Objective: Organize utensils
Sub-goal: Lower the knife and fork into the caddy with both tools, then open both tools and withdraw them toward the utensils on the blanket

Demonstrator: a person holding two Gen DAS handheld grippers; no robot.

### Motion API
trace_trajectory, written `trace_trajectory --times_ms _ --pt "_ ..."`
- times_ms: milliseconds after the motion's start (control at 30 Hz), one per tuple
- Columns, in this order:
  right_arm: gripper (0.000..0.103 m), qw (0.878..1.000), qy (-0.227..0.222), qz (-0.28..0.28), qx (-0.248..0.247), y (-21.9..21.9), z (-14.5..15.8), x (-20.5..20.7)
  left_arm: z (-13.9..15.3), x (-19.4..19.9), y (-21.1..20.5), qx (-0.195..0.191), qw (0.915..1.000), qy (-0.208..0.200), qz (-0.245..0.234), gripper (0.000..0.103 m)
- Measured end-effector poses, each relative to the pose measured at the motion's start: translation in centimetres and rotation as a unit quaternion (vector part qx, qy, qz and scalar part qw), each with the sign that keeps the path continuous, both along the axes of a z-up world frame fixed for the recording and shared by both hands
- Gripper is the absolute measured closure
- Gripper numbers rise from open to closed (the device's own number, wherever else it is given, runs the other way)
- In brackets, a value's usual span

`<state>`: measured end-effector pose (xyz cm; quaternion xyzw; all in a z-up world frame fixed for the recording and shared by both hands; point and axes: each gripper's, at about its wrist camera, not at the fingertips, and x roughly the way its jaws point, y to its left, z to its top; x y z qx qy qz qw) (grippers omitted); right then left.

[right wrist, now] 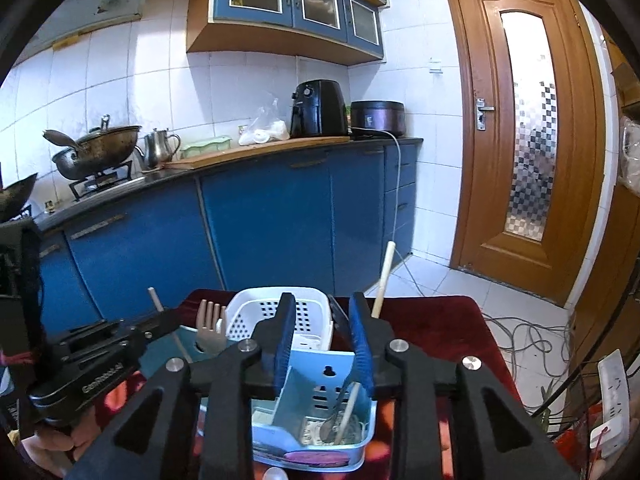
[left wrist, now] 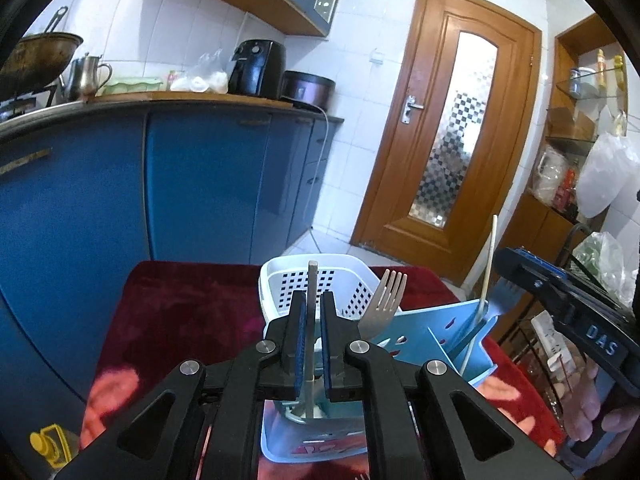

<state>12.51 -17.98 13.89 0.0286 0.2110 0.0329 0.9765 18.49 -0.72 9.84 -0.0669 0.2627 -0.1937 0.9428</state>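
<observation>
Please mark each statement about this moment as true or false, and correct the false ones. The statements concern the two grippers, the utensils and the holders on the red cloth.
1. The left gripper is shut on a thin utensil handle. True.
2. The right gripper is shut on the fork. False: its jaws stand apart, and the fork is off to its left.
3. A wooden stick stands in the blue holder. True.
4. The white basket sits on a green cloth. False: the cloth is dark red.
</observation>
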Motion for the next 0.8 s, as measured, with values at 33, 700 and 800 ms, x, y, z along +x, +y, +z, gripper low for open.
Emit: trace_trajectory --times_ms 33,700,800 --pt "0.066 1.0 -0.003 0.003 0.005 0.0 0.2 -0.2 0.1 -0.2 0.0 0.001 1.0 0.0 0.001 0.095" --pt "0.052 0.999 -0.018 0.021 0.043 -0.1 3.1 -6.9 3.5 -6.3 0.4 0.025 0.9994 -0.021 0.013 0.067" --pt "0.052 0.999 -0.014 0.02 0.041 -0.1 3.0 -7.8 4.1 -7.3 0.6 0.027 0.9993 -0.024 0.012 0.067"
